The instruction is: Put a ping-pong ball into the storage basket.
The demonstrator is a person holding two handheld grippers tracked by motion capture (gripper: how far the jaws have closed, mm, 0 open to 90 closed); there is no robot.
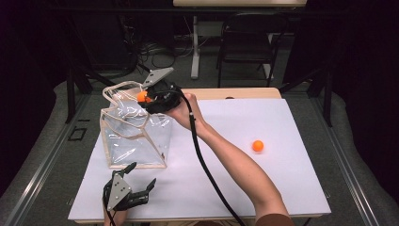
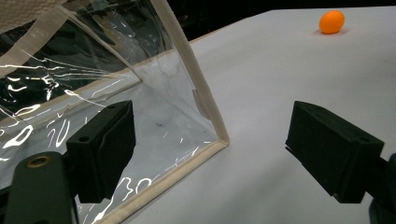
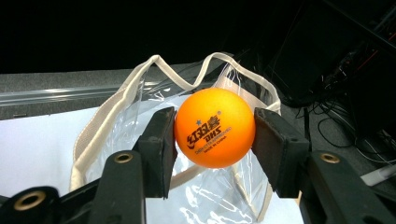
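Note:
A clear plastic bag (image 1: 134, 134) with cream trim stands open on the left of the white table. Over its top edge my right gripper (image 1: 147, 98) is shut on an orange ball (image 1: 142, 96); in the right gripper view that printed ball (image 3: 215, 127) is pinched between both pads, with the bag (image 3: 140, 135) behind and below it. A second orange ball (image 1: 257, 145) lies on the table to the right, also visible far off as ball (image 2: 332, 22). My left gripper (image 1: 141, 176) rests open near the front edge, its jaws facing the bag's corner (image 2: 219, 137).
The white sheet (image 1: 244, 179) covers the table, with open room between the bag and the loose ball. A chair (image 1: 247, 42) and a table leg stand beyond the far edge. The right gripper's cable (image 1: 207, 169) trails across the sheet.

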